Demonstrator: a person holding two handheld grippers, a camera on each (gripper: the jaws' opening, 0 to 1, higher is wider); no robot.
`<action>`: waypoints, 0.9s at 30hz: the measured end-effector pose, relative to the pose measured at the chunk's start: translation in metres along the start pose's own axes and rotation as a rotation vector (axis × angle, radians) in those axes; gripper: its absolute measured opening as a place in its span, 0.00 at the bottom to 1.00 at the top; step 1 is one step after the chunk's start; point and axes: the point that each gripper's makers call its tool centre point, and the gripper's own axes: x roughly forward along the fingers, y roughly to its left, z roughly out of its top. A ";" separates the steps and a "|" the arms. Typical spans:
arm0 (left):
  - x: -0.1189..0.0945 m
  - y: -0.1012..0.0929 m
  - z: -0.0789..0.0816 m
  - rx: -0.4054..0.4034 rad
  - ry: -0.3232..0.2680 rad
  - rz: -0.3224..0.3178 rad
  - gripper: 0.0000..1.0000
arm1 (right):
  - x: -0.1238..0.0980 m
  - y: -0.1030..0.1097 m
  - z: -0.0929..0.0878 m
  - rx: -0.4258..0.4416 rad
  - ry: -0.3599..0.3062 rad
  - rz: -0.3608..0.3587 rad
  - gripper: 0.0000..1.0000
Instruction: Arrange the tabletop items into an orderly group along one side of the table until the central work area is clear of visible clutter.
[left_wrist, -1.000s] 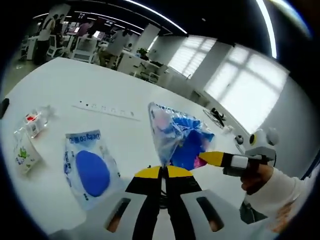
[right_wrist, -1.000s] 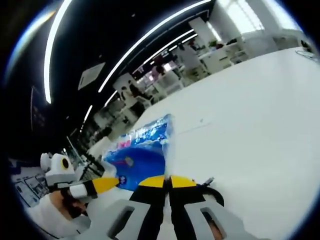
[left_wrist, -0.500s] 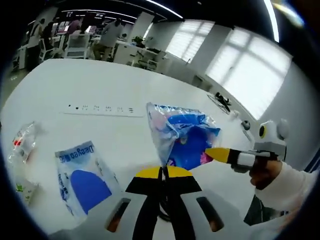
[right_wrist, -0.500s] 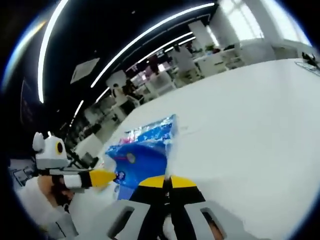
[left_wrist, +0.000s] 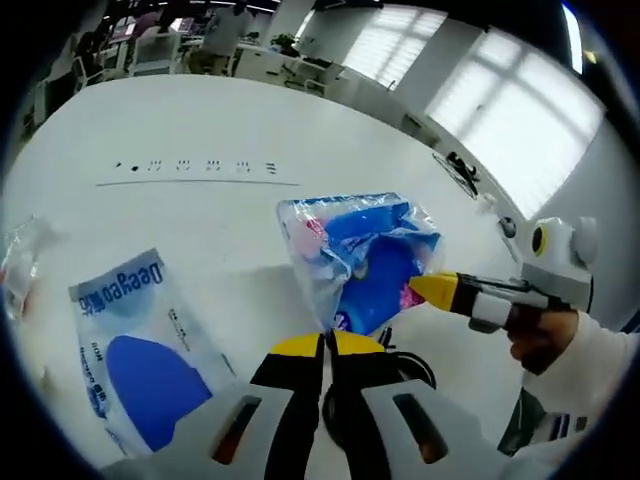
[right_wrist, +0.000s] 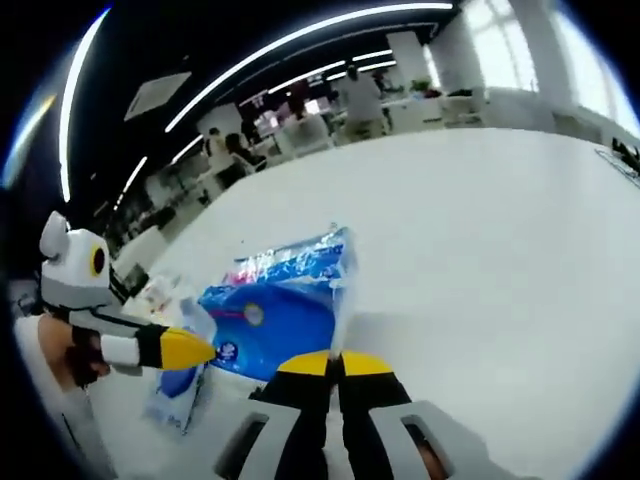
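Both grippers pinched one blue packet (left_wrist: 365, 258) held above the table (left_wrist: 200, 120), left gripper (left_wrist: 327, 345) closed on its lower corner, right gripper (left_wrist: 428, 288) on the side edge just beyond.

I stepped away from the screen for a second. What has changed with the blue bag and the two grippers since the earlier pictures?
The crinkly clear plastic bag with blue contents has been lowered toward the white table, tipping flatter. Nothing was let go: the left gripper and right gripper stay shut on its opposite edges. The flat blue-printed pouch lies where it was.
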 end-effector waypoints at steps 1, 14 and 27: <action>0.003 0.002 0.001 -0.003 0.001 0.002 0.00 | 0.002 -0.001 -0.001 -0.004 -0.001 -0.003 0.00; 0.021 0.012 -0.015 0.007 0.067 0.026 0.00 | 0.021 -0.017 -0.032 0.008 0.104 -0.005 0.00; 0.011 0.020 -0.016 0.046 0.060 0.079 0.24 | 0.014 -0.009 -0.027 -0.027 0.084 0.006 0.18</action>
